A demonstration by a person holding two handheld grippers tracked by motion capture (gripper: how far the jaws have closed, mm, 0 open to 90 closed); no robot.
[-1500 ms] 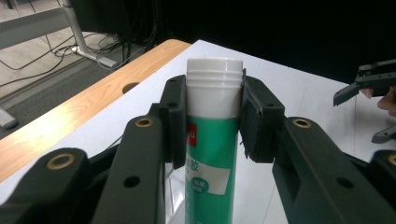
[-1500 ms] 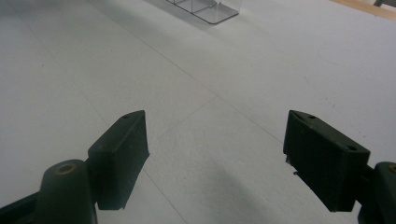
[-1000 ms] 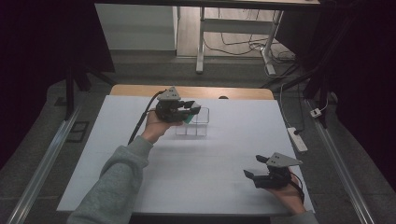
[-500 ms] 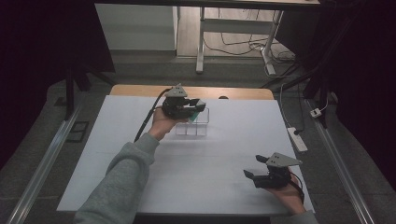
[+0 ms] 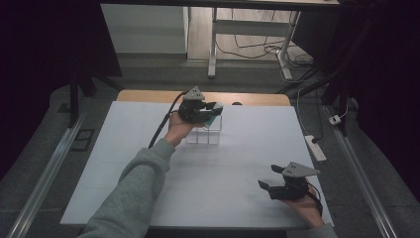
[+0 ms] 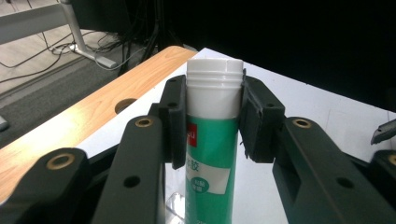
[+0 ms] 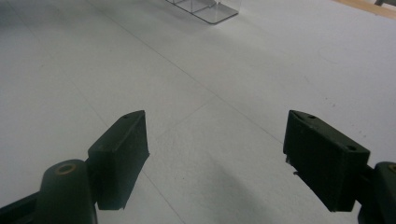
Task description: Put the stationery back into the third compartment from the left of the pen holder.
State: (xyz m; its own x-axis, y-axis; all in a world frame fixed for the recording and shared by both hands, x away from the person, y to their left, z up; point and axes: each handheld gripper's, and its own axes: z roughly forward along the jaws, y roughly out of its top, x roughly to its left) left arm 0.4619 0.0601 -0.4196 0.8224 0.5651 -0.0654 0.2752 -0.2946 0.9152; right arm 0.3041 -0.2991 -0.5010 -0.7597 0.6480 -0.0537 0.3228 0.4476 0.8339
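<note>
Over the clear organizer (image 5: pixel 205 135), my left gripper (image 5: pixel 214 110) is pinching the glue stick (image 6: pixel 212 140) near its cap, so I figure it might swing and clip a divider going in.

Dim room, grey floor (image 5: pixel 59 124), cables (image 5: pixel 247 47)

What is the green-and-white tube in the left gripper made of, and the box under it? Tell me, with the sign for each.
Glue stick: looks like smooth plastic, with a matte white ribbed cap and a glossy green printed label. Clear box: probably acrylic or similar hard plastic, since the white table shows through its walls and its edges catch light. The left gripper clamps the stick.
</note>
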